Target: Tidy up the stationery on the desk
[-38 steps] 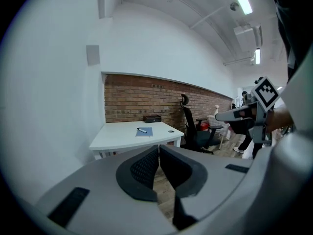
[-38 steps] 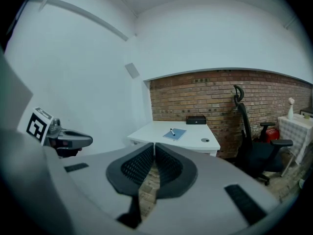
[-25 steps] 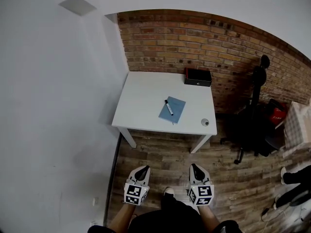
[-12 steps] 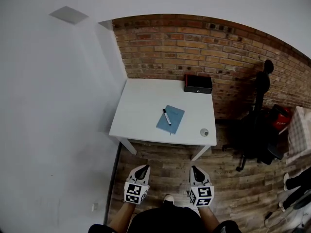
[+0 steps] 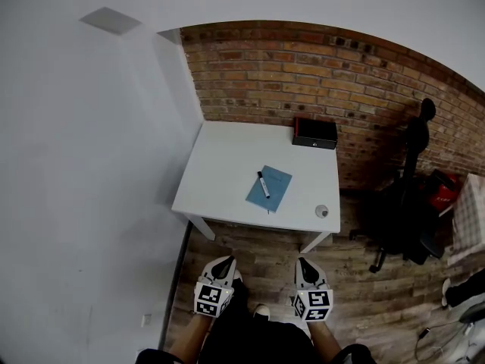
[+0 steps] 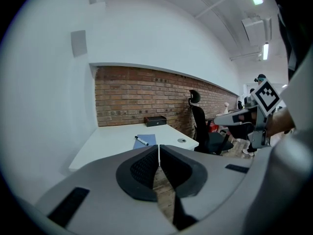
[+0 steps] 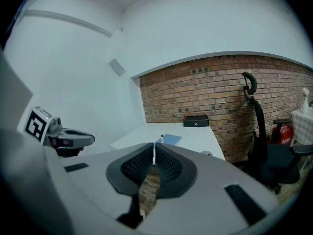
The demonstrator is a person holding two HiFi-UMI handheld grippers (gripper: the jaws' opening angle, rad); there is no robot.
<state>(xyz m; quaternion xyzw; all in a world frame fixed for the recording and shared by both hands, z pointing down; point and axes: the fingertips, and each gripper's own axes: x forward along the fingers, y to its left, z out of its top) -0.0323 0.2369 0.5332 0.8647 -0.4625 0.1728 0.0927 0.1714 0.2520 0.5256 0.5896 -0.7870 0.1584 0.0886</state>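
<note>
Both claws are empty, jaws pressed together: the left gripper [image 5: 222,262] and right gripper [image 5: 305,262] hang over the wood floor [image 5: 261,250], short of the desk [image 5: 220,158]. Mid-tabletop, a blue notebook [image 5: 277,186] carries a marker pen [image 5: 263,185] (dark ends, pale barrel). A black box [image 5: 314,133] sits at the far right corner.
</note>
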